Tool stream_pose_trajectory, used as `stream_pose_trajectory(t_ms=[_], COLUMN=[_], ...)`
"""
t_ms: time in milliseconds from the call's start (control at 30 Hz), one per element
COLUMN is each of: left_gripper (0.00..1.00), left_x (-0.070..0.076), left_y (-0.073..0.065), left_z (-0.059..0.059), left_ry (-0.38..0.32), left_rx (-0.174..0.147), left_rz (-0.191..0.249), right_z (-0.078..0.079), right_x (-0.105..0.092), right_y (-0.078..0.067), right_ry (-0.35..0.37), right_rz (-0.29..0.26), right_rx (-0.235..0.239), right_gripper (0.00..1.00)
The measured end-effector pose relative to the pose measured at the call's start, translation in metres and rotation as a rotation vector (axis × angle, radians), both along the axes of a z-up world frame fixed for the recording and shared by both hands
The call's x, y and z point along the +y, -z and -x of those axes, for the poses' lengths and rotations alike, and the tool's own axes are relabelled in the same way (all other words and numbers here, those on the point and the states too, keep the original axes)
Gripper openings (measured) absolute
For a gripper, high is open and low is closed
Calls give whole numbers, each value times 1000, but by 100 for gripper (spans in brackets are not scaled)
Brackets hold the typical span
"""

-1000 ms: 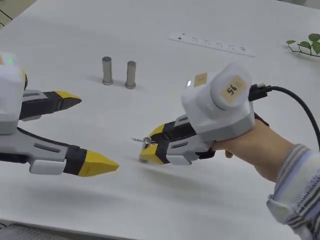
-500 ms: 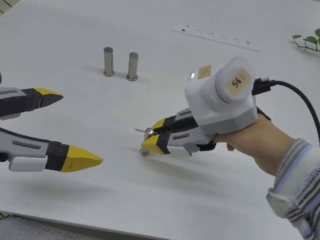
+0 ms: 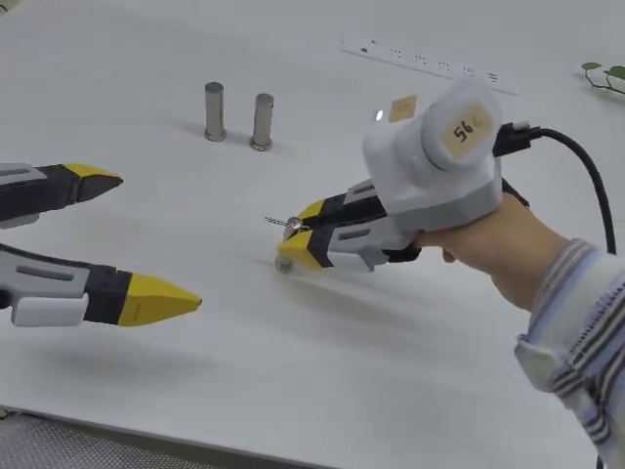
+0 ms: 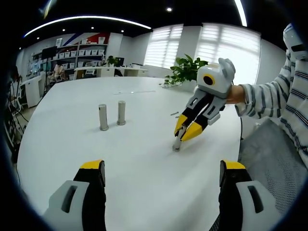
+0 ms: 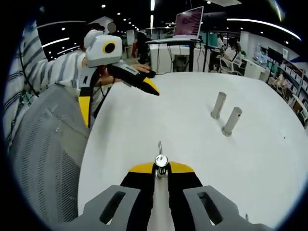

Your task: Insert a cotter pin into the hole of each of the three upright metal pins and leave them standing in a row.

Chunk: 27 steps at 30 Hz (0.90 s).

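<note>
My right gripper (image 3: 293,244) has its jaws pinched narrow on one metal pin (image 3: 285,256). The pin is roughly upright, and its foot is at the white table (image 3: 322,391), near the middle in the head view. I cannot tell if the foot really touches. A thin cotter pin (image 3: 276,222) sticks out sideways from the top end of that metal pin, pointing away from my jaws. In the right gripper view the cotter pin (image 5: 160,146) pokes straight ahead from the pin head (image 5: 161,161), which sits clamped between my two yellow tips. It is too small to tell how far it goes through the hole. My left gripper (image 3: 146,239) hangs over the near left of the table with jaws spread wide and nothing in them, well apart from the held pin. In the left gripper view the right gripper (image 4: 185,132) sits ahead with the metal pin (image 4: 177,143) under its tips. The two other pins (image 3: 237,115) stand upright side by side further back, near each other but not touching. A power strip (image 3: 425,63) lies at the far edge, and a plant (image 3: 610,76) is at the far right.
</note>
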<state>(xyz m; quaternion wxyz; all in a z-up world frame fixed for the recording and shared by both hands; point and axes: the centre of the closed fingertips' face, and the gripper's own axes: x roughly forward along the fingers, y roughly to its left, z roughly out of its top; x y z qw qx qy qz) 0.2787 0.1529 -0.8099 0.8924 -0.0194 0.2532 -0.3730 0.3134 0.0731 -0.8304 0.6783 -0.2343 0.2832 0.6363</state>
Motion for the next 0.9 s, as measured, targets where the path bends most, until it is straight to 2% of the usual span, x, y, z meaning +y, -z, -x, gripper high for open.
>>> stream_pose_trajectory(t_ms=[200, 400, 633, 900], left_gripper=[99, 99, 97, 99], left_x=[-1, -1, -2, 0], left_y=[1, 2, 2, 5], left_z=[-1, -1, -1, -3], left_ry=[-2, -5, 9, 3], left_rx=[-8, -3, -21, -12], left_rz=[-13, -14, -15, -16], right_z=[-2, -4, -3, 0], right_x=[3, 2, 2, 3], right_y=[4, 5, 5, 5], right_ry=[-15, -42, -80, -81], right_rz=[4, 18, 17, -1], right_rx=[8, -11, -22, 2], right_gripper=[10, 10, 11, 12])
